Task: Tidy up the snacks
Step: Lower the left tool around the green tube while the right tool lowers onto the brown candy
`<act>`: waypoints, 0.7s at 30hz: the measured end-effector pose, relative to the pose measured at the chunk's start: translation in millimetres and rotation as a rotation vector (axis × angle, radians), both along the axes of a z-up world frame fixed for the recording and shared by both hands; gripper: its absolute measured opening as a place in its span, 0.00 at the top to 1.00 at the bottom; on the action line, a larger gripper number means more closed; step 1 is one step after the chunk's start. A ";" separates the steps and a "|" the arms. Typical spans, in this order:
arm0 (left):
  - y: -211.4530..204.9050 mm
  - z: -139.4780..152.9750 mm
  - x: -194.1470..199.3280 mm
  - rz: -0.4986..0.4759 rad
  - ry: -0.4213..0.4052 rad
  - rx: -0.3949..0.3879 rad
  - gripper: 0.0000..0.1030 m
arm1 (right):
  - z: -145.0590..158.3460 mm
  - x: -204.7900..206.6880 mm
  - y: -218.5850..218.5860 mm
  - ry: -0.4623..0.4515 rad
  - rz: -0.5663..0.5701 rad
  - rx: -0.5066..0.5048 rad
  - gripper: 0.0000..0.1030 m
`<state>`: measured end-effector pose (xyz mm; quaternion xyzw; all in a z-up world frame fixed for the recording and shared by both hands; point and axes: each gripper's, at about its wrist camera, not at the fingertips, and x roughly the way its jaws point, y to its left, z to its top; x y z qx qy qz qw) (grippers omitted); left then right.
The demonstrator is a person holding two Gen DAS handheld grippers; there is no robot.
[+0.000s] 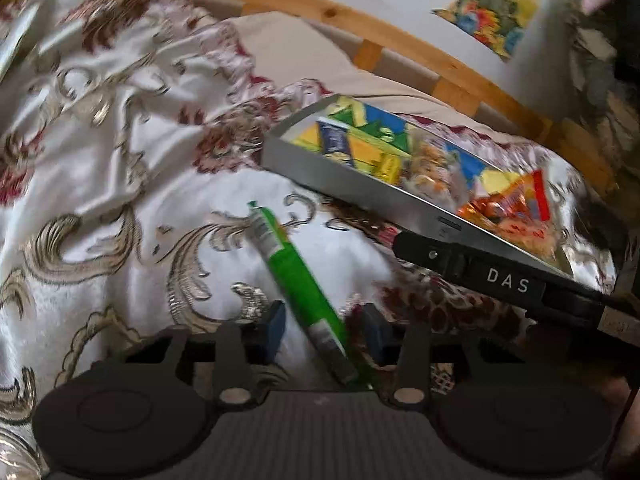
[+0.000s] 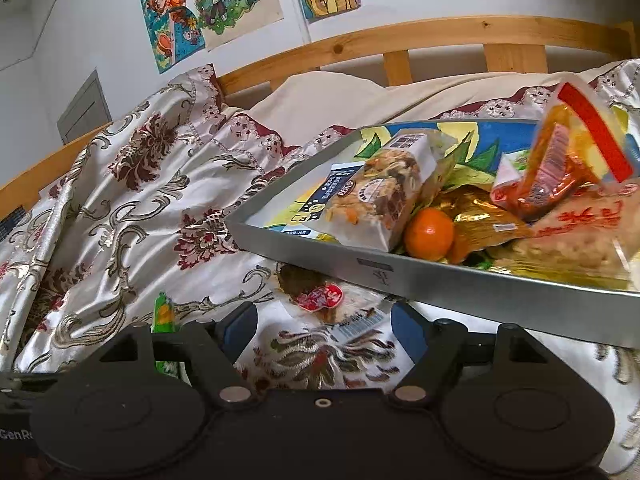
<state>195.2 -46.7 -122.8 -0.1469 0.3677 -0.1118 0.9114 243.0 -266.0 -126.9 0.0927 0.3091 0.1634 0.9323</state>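
Fingers of the left gripper (image 1: 326,330) are flanking a green snack stick (image 1: 298,288), seemingly not pinching. Only the right wrist view is showing the right gripper (image 2: 324,330) gaping over a small packet (image 2: 338,308) beside the tray (image 2: 400,276) edge.

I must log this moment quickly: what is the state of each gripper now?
Left gripper: open around the green snack stick, pads not visibly pressing it.
Right gripper: open, over a clear snack packet, holding nothing.
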 end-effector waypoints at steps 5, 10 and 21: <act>12.2 -11.2 -2.7 0.048 -0.013 -0.091 0.65 | -6.1 11.1 12.2 0.012 -0.013 -0.039 0.25; 8.7 -13.3 -5.2 0.075 -0.039 -0.094 0.66 | -6.4 12.5 13.6 0.013 -0.028 -0.056 0.40; 11.1 -12.6 -3.1 0.087 -0.023 -0.113 0.67 | -4.5 5.1 21.1 -0.007 -0.031 -0.104 0.63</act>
